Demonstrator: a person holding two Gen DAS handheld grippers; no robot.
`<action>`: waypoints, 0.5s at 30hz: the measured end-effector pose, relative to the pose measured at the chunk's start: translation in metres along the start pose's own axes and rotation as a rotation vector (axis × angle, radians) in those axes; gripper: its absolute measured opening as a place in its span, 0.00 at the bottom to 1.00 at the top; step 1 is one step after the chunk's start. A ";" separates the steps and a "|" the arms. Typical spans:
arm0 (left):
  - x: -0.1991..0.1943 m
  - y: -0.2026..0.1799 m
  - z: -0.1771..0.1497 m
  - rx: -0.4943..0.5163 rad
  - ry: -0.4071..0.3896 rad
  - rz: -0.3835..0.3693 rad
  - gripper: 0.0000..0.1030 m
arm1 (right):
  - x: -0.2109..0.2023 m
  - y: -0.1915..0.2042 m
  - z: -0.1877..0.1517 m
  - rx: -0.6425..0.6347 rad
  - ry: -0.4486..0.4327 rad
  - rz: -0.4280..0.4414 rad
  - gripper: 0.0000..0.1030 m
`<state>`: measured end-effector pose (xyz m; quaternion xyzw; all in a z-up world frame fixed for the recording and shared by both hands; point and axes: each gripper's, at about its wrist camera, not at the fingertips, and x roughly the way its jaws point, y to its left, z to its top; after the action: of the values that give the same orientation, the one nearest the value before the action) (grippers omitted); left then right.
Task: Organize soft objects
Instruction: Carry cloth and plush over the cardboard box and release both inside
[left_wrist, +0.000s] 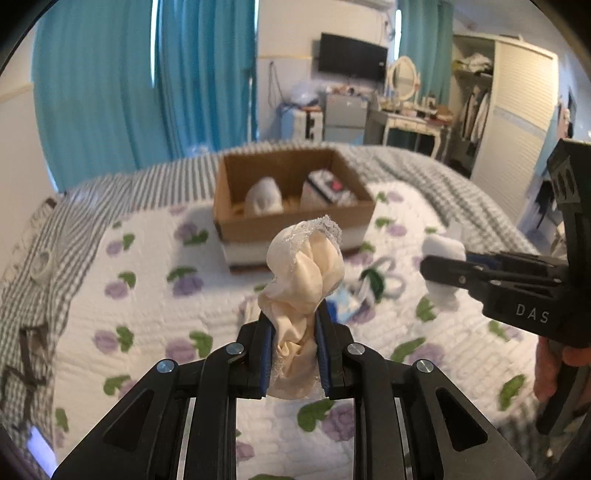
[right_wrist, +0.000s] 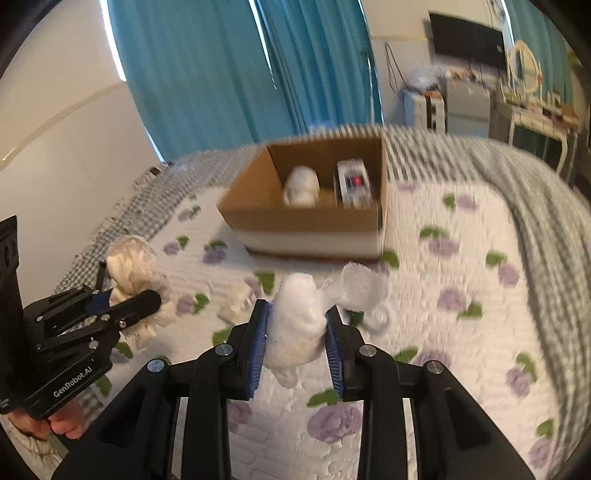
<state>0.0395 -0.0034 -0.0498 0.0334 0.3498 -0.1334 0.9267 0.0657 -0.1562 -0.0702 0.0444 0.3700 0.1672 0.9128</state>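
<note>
We held both loads short of the cardboard box (left_wrist: 291, 221): left gripper (left_wrist: 293, 332) pinching cream lace-trimmed cloth (left_wrist: 306, 273), right gripper (right_wrist: 297, 325) pinching white fleece (right_wrist: 299, 321), box straight ahead.

Motion blur smears the cardboard box (right_wrist: 306, 218) and the two pale items inside it. Small cloth pieces on the bed (left_wrist: 369, 284) in front of the box are too blurred to identify.

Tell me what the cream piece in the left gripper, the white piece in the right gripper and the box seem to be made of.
Cream piece: thin, smooth, slightly shiny fabric, likely satin, with a lace edge.
White piece: fluffy, matte, looks like fleece or plush; blur leaves it open.
Box: plain brown corrugated cardboard, matte, with a white band low on its front.
</note>
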 end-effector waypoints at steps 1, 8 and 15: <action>-0.005 -0.001 0.005 -0.002 -0.014 -0.010 0.18 | -0.009 0.004 0.009 -0.016 -0.021 0.003 0.28; -0.021 -0.011 0.050 0.040 -0.085 -0.035 0.18 | -0.049 0.019 0.063 -0.090 -0.132 0.006 0.28; -0.006 -0.013 0.093 0.070 -0.121 -0.034 0.19 | -0.054 0.018 0.121 -0.118 -0.196 0.006 0.28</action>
<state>0.0912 -0.0289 0.0243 0.0517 0.2889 -0.1631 0.9419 0.1079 -0.1523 0.0567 0.0077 0.2684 0.1863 0.9451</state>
